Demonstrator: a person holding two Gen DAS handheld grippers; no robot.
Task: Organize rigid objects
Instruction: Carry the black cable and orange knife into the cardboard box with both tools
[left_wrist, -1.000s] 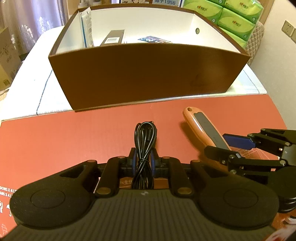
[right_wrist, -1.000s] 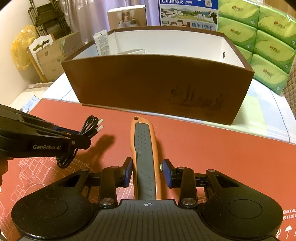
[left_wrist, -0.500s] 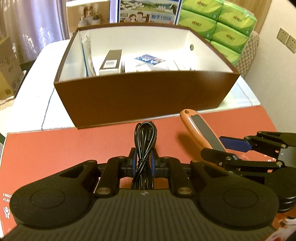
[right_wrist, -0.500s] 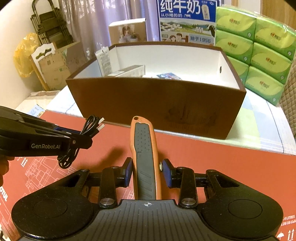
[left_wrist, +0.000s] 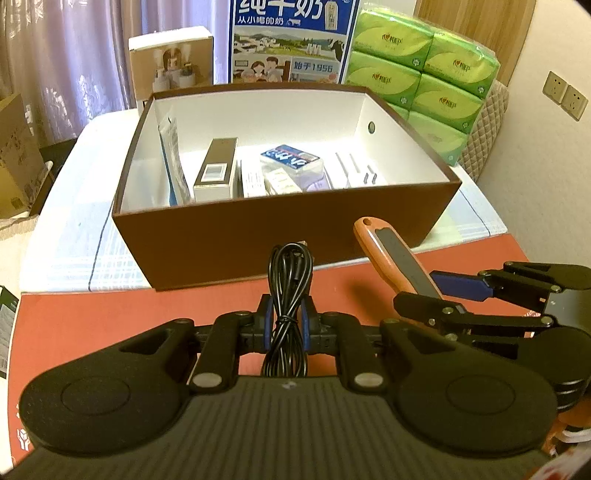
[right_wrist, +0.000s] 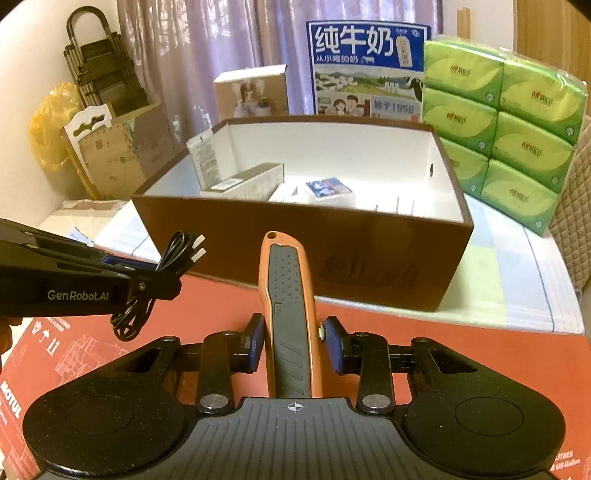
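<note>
My left gripper is shut on a coiled black cable, held above the red cardboard sheet. My right gripper is shut on an orange and grey utility knife, which points toward the box. In the left wrist view that knife and the right gripper hang at the right. In the right wrist view the left gripper and its cable are at the left. Just ahead stands a brown box with a white inside, holding several small packages.
Behind the box stand a blue milk carton, green tissue packs and a small carton. Cardboard and a yellow bag lie far left. A wall with sockets is at the right.
Both grippers have risen with their loads. The box's inside and its contents have come into view, and the things behind it show more.
</note>
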